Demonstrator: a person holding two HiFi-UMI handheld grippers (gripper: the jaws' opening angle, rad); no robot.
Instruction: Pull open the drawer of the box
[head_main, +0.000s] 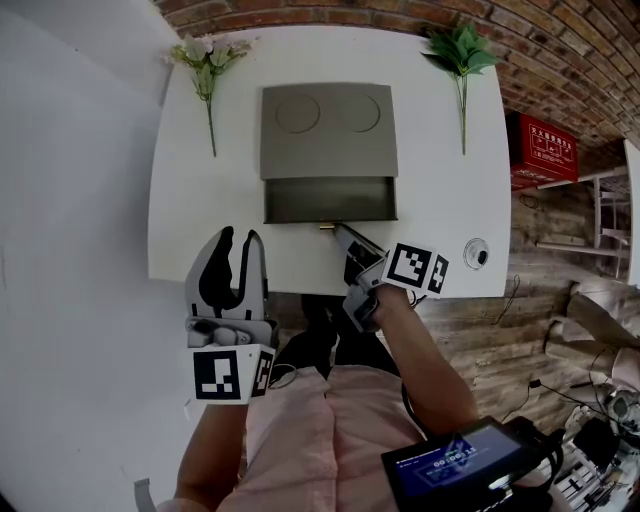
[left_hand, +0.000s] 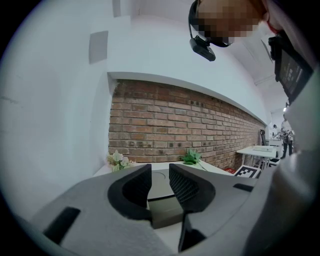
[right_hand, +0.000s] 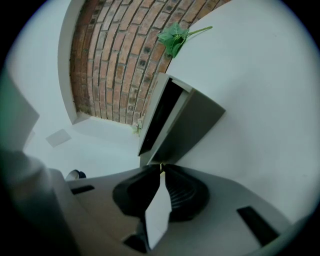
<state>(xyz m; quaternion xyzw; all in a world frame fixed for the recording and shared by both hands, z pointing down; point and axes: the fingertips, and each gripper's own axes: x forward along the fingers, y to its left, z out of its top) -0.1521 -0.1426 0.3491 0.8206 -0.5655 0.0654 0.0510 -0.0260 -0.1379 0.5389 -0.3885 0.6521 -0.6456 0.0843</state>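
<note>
Nearest the person, the left gripper (head_main: 238, 241) hangs over the near edge of the white table (head_main: 200, 220). Its jaws are spread and nothing is between the ribbed pads (left_hand: 186, 186). In the left gripper view the grey box (left_hand: 161, 181) and its drawer (left_hand: 164, 212) show through the gap, farther off and untouched.

To its right and a little farther forward, the right gripper (head_main: 342, 232) reaches in at a slant, its marker cube (head_main: 417, 268) toward the person. Its jaws are pressed together on the small gold-coloured knob (right_hand: 161, 166) at the middle of the drawer front (right_hand: 197, 125). The knob (head_main: 327, 227) sits right at the fingertips in the head view.

Just beyond the right gripper's tips, the drawer (head_main: 330, 198) stands pulled out of the box toward the person, its dark inside exposed. The box (head_main: 328, 130) lies behind it, directly ahead of the right gripper and ahead and to the right of the left one. Its lid carries two shallow round recesses side by side.

Right of the right gripper, near the table's front edge, lies a small round object (head_main: 476, 252) too small to identify.

Far ahead of the left gripper, a sprig of pale flowers (head_main: 205, 55) lies on the table left of the box. A green leafy sprig (head_main: 460, 48) lies right of the box. A brick wall (head_main: 400, 12) runs behind the table.
</note>
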